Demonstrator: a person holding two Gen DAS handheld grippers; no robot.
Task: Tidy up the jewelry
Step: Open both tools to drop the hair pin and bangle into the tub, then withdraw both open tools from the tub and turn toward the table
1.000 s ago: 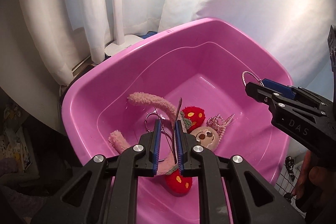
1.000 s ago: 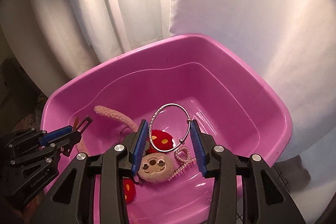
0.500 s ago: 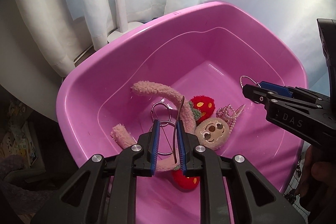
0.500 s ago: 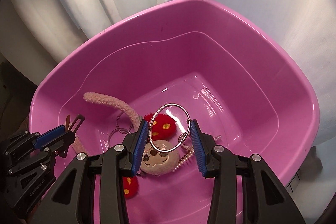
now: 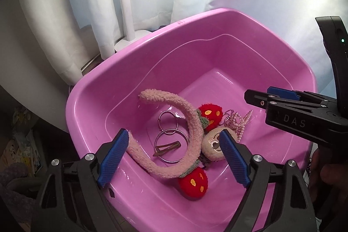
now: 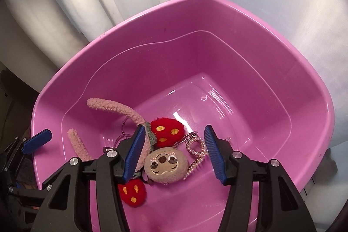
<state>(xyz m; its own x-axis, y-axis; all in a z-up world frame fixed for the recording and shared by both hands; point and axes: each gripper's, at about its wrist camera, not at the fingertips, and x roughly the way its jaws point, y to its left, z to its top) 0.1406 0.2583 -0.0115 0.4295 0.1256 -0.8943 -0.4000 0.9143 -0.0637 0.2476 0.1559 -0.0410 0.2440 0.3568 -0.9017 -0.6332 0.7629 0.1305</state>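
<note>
- Both handheld grippers hover over a pink plastic wash basin [image 5: 134, 62], jaws spread and holding nothing: the left gripper [image 5: 171, 158] above the basin's near-left corner, the right gripper [image 6: 174, 153] above its near edge.
- On the basin floor lie a fuzzy pink headband with red plush strawberries [image 5: 191, 123], a beige plush face charm [image 6: 166, 163], a pearl bead chain [image 6: 196, 154], two silver metal hoops [image 5: 170, 145] and a brown hair clip [image 5: 167, 147] lying across the nearer hoop.
- The hoops look light, stiff and likely slippery on smooth plastic; pinching across the rim should suit them. The chain is limp and may snag; the headband is soft and springy, best taken mid-band.
- White curtains [image 5: 91, 3] hang behind the basin; what it stands on cannot be seen.
</note>
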